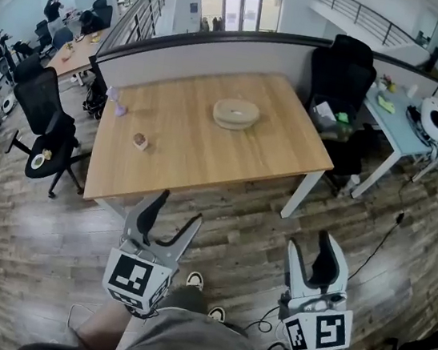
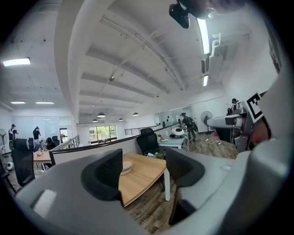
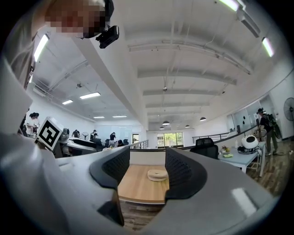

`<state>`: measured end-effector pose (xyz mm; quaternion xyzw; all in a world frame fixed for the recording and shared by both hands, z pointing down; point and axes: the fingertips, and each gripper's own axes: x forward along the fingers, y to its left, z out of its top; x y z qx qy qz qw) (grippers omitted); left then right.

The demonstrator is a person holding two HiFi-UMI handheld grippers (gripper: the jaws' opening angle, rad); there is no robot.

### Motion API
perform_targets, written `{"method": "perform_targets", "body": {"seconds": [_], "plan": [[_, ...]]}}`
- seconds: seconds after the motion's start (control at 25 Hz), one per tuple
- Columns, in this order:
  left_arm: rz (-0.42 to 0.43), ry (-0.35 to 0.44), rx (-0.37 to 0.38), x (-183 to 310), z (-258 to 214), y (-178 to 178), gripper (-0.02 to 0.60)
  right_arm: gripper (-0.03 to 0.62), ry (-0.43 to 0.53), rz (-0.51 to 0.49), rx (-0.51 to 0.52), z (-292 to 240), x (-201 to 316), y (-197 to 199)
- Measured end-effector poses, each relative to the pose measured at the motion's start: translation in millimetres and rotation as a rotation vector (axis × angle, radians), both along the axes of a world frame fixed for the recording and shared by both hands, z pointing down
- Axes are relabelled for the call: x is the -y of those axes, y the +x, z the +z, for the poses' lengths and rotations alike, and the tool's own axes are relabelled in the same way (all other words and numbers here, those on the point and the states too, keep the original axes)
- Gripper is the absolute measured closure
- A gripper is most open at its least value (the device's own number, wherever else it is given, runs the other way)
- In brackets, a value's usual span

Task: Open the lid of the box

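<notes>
**Round lidded box, both grippers nowhere near it yet**

So the box (image 1: 236,113) is a low round thing, pale wood or bamboo by the look of it. It sits toward the far middle of the table (image 1: 189,154) with its lid on. The person stands back from the table's near edge, so both grippers are well apart from the box.

The left gripper (image 1: 179,209) has its jaws spread wide, with nothing between them except a view of table and floor. Same story for the right gripper (image 1: 312,244): jaws wide, empty, and the box lined up in the gap far off.

Handling guesses: it looks light and stiff, probably thin-walled. I doubt it's fragile, but I'd bet it slides on that smooth tabletop if you only tug at the lid. The lid seems to be the slightly wider top layer with a rounded rim. I see no knob, and from here I can't tell if it's a snug fit or just resting.

My take is that one gripper braces the lower wall from the side while the other pinches the lid's rim at the edge and lifts straight up. Grabbing across the whole lid looks too wide for these jaws, though that's hard to judge from this far.

Also on the table are a small brownish object (image 1: 139,141) and a little purple thing (image 1: 118,106) over on the left. Both are well clear of the box, so no bother.
</notes>
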<state>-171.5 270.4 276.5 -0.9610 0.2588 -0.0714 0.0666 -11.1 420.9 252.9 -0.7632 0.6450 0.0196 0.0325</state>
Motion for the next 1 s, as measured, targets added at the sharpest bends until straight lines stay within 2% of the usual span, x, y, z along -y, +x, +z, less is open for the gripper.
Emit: {"method": "perform_targets", "body": {"seconds": [0.28,0.48,0.72,1.0], "plan": [[-0.005,0.019,0.004,20,5,21,0.29,0.368,-0.026,-0.014,-0.009,12,23,19],[-0.005,0.034,0.009,52,14,35,0.293,0.368,-0.046,-0.03,-0.02,25,57,31],[-0.008,0.016,0.004,112,21,50,0.298,0.368,-0.076,-0.048,-0.013,35,119,52],[-0.013,-0.022,0.025,199,27,71,0.299,0.368,-0.132,-0.075,-0.02,39,215,71]]}}
